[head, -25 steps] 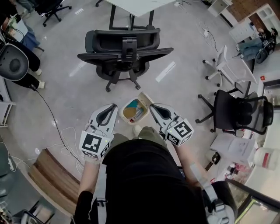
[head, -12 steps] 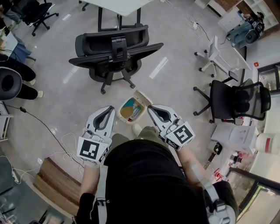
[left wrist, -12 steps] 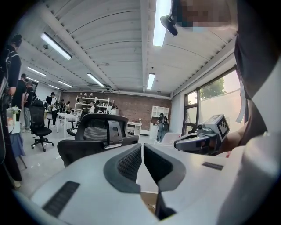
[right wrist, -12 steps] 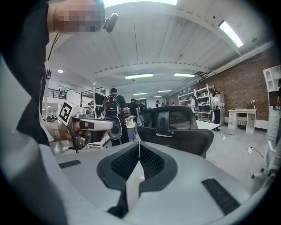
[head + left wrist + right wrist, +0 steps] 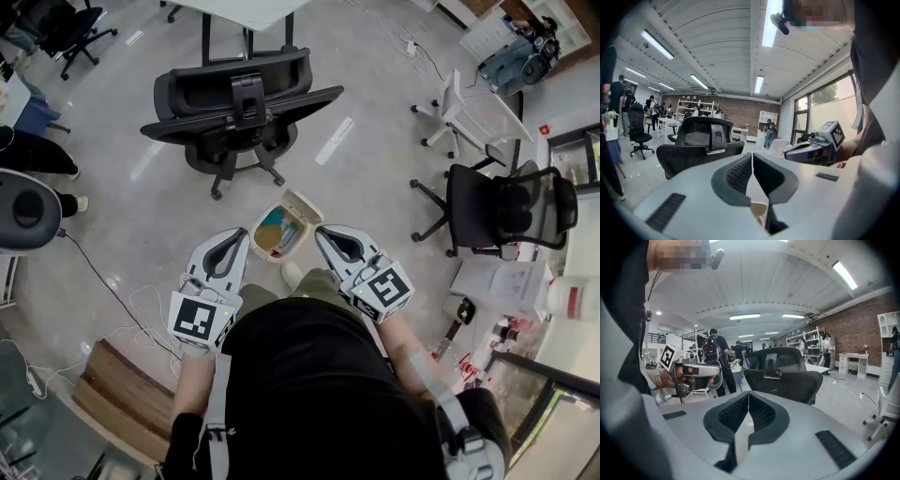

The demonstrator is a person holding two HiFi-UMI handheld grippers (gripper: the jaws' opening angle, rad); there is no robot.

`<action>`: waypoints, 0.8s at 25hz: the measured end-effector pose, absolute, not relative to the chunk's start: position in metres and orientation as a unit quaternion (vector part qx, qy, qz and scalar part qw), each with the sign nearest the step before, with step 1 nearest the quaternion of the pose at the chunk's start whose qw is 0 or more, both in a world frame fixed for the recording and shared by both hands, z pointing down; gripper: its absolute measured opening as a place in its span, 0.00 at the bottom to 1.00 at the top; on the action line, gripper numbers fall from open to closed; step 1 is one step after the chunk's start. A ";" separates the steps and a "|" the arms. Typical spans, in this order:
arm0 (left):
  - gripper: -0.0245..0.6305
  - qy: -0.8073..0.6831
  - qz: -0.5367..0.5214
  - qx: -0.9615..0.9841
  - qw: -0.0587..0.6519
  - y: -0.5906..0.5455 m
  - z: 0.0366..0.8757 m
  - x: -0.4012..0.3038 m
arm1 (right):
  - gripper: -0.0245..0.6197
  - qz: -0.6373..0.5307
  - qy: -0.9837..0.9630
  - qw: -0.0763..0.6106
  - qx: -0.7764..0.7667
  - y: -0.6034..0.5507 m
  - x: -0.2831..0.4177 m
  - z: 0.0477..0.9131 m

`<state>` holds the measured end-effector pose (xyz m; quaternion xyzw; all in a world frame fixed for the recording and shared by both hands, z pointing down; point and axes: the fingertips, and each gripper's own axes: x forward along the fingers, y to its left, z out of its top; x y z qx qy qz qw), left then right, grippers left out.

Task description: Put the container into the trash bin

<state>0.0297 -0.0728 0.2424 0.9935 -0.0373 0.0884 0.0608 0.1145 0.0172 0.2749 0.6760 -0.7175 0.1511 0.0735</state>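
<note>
Although the head view had drifted over the last second, so that the black office chair [image 5: 234, 98] sat further up and left in it, almost nothing else had changed. The left gripper [image 5: 240, 234] stayed fully closed with nothing between its jaws, just left of the trash bin [image 5: 302, 204]. The bin stood on the floor with its lid flipped open, between the two grippers. The right gripper [image 5: 322, 232] stayed pinched together and empty just right of the bin, at most nudged a touch. With both grippers empty and no container anywhere else on the floor, the drop looked already made. The container was most likely part of the brown and teal contents [image 5: 275, 232] inside the bin, so the task read as done or nearly so, with the grippers only hovering over it. Those contents were too small to separate, so it was not clear which piece was the container or whether it sat fully inside. The left gripper view caught only a cream sliver of the bin below its closed jaws. The person's dark torso [image 5: 319, 384] covered the floor directly below, and only a pale shoe tip [image 5: 292, 274] showed beside the bin. The right gripper view showed no bin at all, just its closed jaws, the chair and the other gripper. The clutter on the counter [image 5: 511, 286] at far right was too small to name.
</note>
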 end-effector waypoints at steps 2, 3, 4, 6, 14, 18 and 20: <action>0.05 -0.036 0.090 0.993 0.061 -0.071 0.243 0.031 | 0.06 0.156 -0.717 0.071 0.676 0.018 0.114 0.276; 0.05 -0.035 0.090 0.993 0.061 -0.070 0.244 0.031 | 0.06 0.156 -0.717 0.071 0.676 0.018 0.114 0.276; 0.05 -0.034 0.092 0.993 0.060 -0.069 0.244 0.032 | 0.06 0.156 -0.718 0.071 0.675 0.019 0.114 0.276; 0.05 -0.033 0.094 0.993 0.060 -0.067 0.245 0.033 | 0.06 0.156 -0.719 0.073 0.673 0.021 0.113 0.276; 0.05 -0.036 0.094 0.993 0.067 -0.065 0.249 0.033 | 0.06 0.160 -0.720 0.071 0.672 0.022 0.115 0.281; 0.05 -0.039 0.094 0.992 0.069 -0.063 0.251 0.030 | 0.06 0.163 -0.721 0.069 0.670 0.024 0.112 0.281; 0.05 -0.041 0.094 0.992 0.069 -0.063 0.249 0.030 | 0.06 0.162 -0.721 0.067 0.670 0.025 0.112 0.280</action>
